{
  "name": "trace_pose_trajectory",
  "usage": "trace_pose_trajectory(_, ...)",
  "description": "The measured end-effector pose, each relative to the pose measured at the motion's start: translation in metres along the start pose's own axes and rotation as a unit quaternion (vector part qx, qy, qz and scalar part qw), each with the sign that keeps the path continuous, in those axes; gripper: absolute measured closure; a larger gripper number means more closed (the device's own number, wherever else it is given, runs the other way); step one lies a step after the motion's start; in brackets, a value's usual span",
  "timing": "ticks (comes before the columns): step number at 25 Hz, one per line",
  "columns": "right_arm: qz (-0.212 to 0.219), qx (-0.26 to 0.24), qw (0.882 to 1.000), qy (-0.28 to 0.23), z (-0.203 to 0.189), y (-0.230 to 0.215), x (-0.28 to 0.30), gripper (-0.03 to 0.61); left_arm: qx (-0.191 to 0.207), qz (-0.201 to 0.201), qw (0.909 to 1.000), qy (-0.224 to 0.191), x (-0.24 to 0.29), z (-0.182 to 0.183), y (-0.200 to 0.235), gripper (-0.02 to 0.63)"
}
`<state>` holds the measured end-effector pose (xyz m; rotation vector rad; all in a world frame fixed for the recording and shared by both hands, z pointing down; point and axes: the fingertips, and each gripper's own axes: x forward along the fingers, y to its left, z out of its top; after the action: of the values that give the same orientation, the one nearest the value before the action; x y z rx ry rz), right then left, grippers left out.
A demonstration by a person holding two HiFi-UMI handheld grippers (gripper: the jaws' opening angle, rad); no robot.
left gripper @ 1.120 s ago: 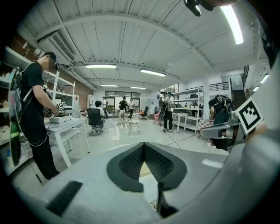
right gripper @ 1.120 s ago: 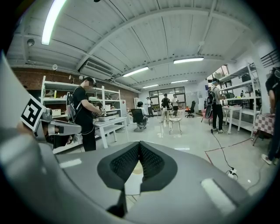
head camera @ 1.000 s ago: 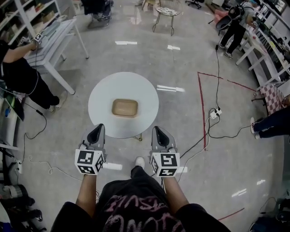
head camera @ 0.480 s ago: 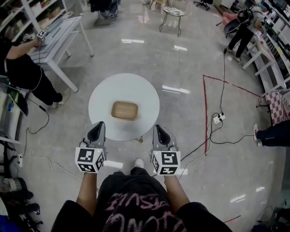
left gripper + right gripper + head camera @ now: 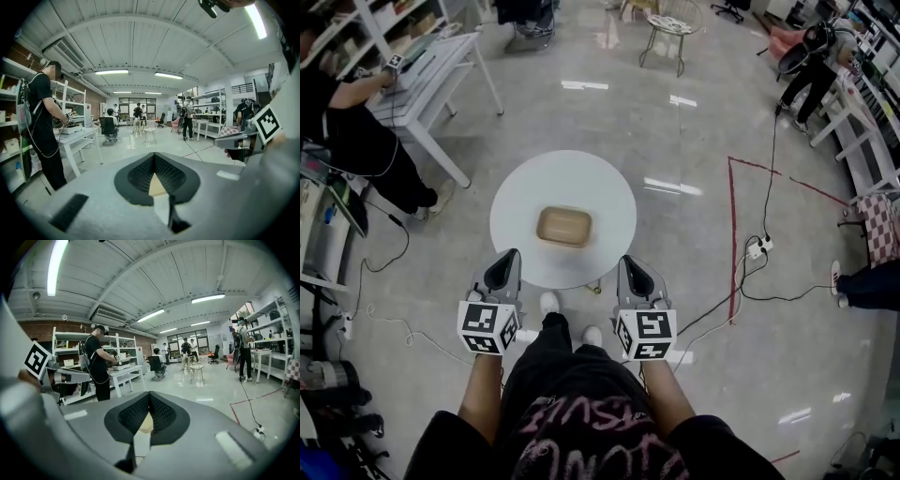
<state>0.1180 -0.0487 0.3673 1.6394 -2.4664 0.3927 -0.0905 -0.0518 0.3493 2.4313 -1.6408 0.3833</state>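
Note:
A small round white table (image 5: 517, 186) stands just ahead of me, and a shallow tan tray (image 5: 563, 226) lies at its middle. My left gripper (image 5: 503, 265) hovers at the table's near edge on the left, jaws shut and holding nothing. My right gripper (image 5: 633, 269) is level with it at the near edge on the right, also shut and holding nothing. In the left gripper view the left gripper (image 5: 153, 154) has its dark pads pressed together, with a sliver of the tan tray showing beneath them. The right gripper view shows the right gripper (image 5: 149, 393) in the same state.
A person (image 5: 352, 136) works at a white bench (image 5: 441, 61) to the left. Red tape (image 5: 733, 216) and a cable with a power strip (image 5: 759, 248) lie on the floor to the right. A stool (image 5: 675, 23) stands beyond the table, and shelving with other people lines the room's right side.
I have stepped a little closer to the table, one foot now forward under its near edge. Both grippers stay shut and side by side.

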Motion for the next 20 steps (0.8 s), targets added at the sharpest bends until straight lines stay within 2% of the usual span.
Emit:
trace_pose_trajectory(8, 0.003, -0.001, 1.0, -0.011, 0.003, 0.005, 0.006, 0.572, 0.006, -0.011, 0.9999, 0.002, 0.01, 0.001, 0.0, 0.617)
trace_pose_trajectory(20, -0.004, 0.011, 1.0, 0.007, -0.001, 0.001, 0.032, 0.572, 0.005, -0.024, 0.9991, 0.034, 0.039, -0.013, 0.017, 0.617)
